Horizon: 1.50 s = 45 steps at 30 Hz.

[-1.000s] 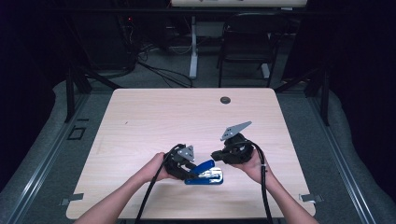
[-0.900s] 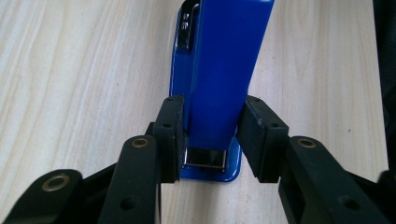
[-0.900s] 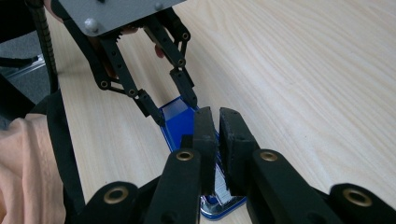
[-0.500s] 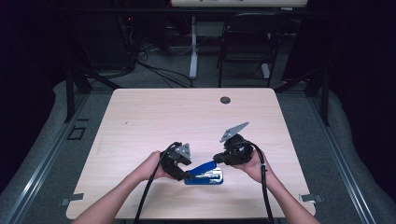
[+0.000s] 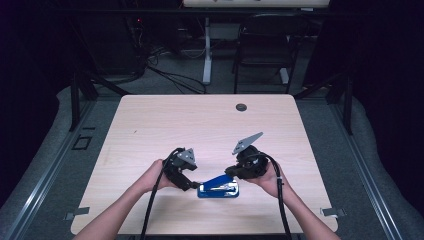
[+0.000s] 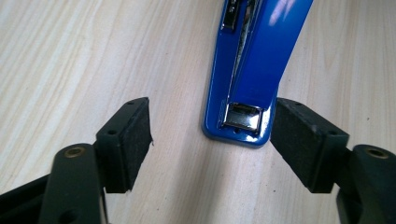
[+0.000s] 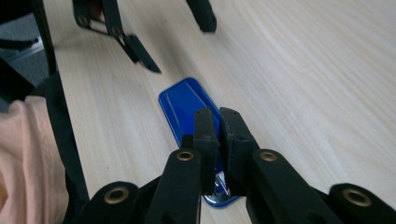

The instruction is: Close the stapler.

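Stapler (image 5: 218, 186) near the table's (image 5: 150, 120) front edge, about mid-width, looks rigid, glossy and likely slippery with a hinged top arm, so I'd grip across base and arm together; right gripper (image 7: 219, 122) nearly pressed together over it, left gripper (image 6: 210, 135) spread wide around its end.

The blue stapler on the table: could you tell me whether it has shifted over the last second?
No. The blue stapler lies at the same spot near the table's front edge, equally far below the dark grommet.
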Motion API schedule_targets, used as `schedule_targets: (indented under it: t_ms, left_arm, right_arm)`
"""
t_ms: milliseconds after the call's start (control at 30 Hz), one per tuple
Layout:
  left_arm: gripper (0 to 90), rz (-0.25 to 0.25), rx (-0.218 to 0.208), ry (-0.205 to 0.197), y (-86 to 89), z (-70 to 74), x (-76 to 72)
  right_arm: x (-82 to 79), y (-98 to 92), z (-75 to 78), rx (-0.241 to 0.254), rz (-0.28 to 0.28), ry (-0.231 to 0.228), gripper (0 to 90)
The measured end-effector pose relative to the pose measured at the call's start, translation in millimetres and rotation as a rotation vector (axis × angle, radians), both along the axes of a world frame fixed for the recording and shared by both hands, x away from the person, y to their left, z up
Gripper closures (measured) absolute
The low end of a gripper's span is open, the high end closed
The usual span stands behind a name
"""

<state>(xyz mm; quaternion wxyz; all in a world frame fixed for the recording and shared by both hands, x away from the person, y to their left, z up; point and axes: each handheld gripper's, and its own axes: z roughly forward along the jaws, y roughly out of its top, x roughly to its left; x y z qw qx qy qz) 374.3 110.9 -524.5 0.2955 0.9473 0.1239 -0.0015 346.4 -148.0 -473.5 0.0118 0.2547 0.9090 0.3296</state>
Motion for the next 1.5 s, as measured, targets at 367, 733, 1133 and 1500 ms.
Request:
schedule_targets:
  t_ms: [367, 733, 1133, 1500]
  left_arm:
    - [19.1, 0.034, 0.004, -0.017, 7.1, 0.4, 1.6]
    - [14.9, 0.053, 0.013, -0.022, 7.6, -0.4, 2.7]
    - [14.3, 0.056, 0.012, -0.021, 8.2, 0.2, 3.0]
    - [12.7, 0.068, -0.001, -0.026, 10.8, 1.0, 3.3]
  right_arm:
    - [6.2, 1.3, -26.9, -0.135, -0.007, 0.057, 88.1]
    - [7.3, 1.1, -31.9, -0.199, -0.001, 0.066, 90.0]
    - [7.5, 1.5, -35.3, -0.192, -0.007, 0.078, 90.0]
    - [13.5, -12.4, -26.1, -0.12, -0.08, 0.023, 65.6]
